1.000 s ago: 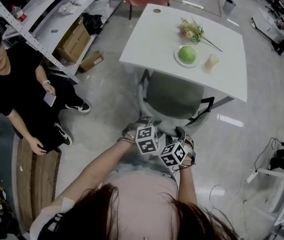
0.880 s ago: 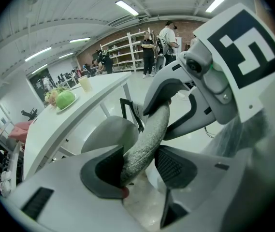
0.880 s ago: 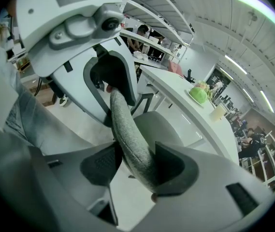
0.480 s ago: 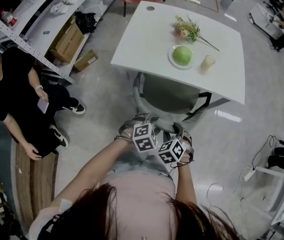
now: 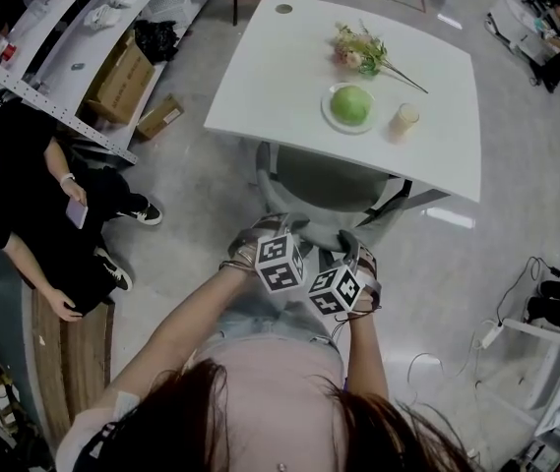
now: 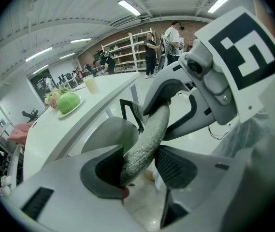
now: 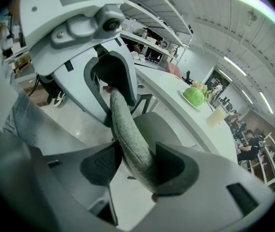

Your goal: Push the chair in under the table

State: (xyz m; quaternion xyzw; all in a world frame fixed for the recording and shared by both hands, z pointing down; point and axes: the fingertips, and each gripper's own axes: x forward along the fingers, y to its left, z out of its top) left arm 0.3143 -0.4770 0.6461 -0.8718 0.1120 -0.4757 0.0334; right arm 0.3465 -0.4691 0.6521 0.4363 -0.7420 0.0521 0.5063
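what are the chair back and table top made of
The chair back looks like grey woven fabric, likely over padding: coarse weave shows up close. The table top is smooth, plain white, probably laminate or painted board; can't tell which.

Left gripper (image 5: 276,228) and right gripper (image 5: 354,246) on chair (image 5: 324,180) back, seat partly under table (image 5: 280,77)

Rough, matt grey woven cloth on the chair (image 6: 149,138) back. Smooth white counter (image 5: 260,77), faint sheen. Polished grey floor (image 5: 196,200), glossy. Matt grey plastic on left gripper (image 6: 139,166) and right gripper (image 7: 137,166); fingers (image 6: 171,167) dark, ribbed.
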